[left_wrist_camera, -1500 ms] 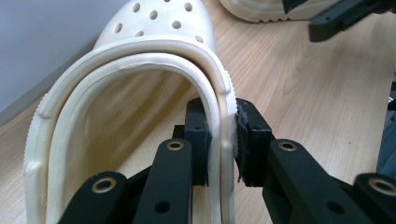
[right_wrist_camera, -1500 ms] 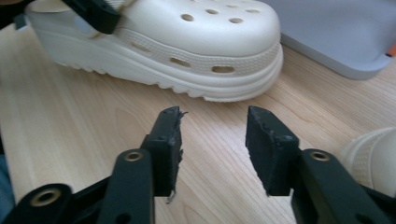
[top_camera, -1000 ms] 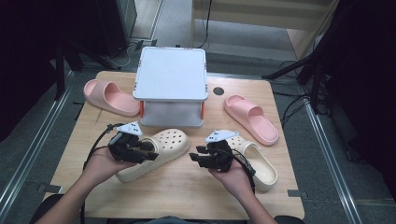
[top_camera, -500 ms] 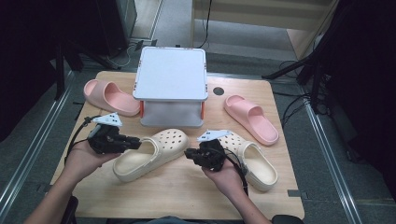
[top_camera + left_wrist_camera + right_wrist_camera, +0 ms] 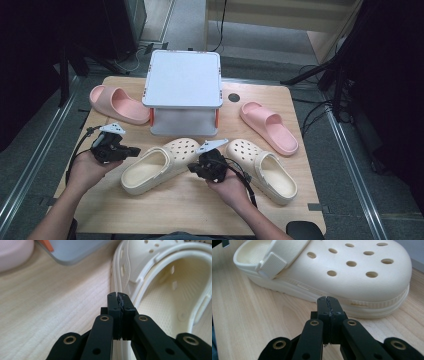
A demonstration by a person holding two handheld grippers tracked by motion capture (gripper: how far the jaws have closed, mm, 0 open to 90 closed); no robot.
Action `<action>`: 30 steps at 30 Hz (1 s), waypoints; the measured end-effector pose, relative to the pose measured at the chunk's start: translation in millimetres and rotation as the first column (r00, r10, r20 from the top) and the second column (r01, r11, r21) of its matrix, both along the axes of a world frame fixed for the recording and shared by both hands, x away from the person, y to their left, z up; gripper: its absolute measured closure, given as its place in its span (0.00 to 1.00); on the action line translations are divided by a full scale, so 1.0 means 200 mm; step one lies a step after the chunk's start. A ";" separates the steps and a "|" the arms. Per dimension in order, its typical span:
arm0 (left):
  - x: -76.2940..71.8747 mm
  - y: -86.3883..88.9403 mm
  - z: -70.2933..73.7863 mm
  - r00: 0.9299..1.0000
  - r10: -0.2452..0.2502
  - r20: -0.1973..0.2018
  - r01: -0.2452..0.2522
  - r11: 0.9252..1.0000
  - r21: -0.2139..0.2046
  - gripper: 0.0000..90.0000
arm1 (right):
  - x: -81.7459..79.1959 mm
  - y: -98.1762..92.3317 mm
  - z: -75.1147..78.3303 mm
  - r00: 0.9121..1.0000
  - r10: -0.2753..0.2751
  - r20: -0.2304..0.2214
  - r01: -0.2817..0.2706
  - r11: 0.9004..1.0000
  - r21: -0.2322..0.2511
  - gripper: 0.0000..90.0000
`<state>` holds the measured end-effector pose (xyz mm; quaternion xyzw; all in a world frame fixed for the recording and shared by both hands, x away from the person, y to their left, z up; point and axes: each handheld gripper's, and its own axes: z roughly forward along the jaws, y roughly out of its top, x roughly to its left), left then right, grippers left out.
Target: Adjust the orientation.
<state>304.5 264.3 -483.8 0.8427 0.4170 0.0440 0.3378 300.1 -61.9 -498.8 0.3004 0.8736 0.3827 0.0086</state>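
Observation:
Two cream clogs lie on the wooden table: the left clog [image 5: 160,165] [image 5: 170,290] [image 5: 337,270] and the right clog [image 5: 265,167]. My left gripper [image 5: 137,149] [image 5: 117,296] sits just left of the left clog's heel opening. Its jaws have just been closing and are now shut with nothing between them. My right gripper [image 5: 192,168] [image 5: 328,300] points at the sole edge of the same clog near its toe. It has also just closed, shut and empty, a little short of the clog.
A grey-white box [image 5: 184,85] with orange corners stands at the back middle. A pink slide [image 5: 117,104] lies to its left and another pink slide [image 5: 269,126] to its right. Bare table [image 5: 165,210] lies in front of the clogs.
Both hands have shifted left. The left gripper has come off the left clog's heel end and sits beside it. The right gripper has moved from between the clogs toward the left clog.

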 end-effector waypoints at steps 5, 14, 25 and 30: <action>-0.05 0.01 -0.01 1.000 0.001 -0.025 -0.003 0.999 -0.048 0.97 | 0.05 0.01 0.00 1.000 -0.010 -0.010 0.010 1.000 -0.002 0.99; -0.12 0.00 -0.01 0.999 0.006 -0.033 -0.008 0.998 -0.057 0.99 | 0.09 0.03 0.00 1.000 0.000 -0.018 -0.001 1.000 -0.007 0.99; -0.20 -0.08 -0.02 0.996 -0.045 -0.081 0.036 0.993 -0.113 0.99 | 0.16 0.02 0.02 1.000 -0.022 -0.018 0.022 1.000 -0.010 0.99; -0.24 -0.12 -0.02 0.995 -0.059 -0.083 0.049 0.992 -0.118 0.99 | 0.17 0.02 0.02 0.999 -0.030 -0.012 0.030 0.999 -0.014 0.99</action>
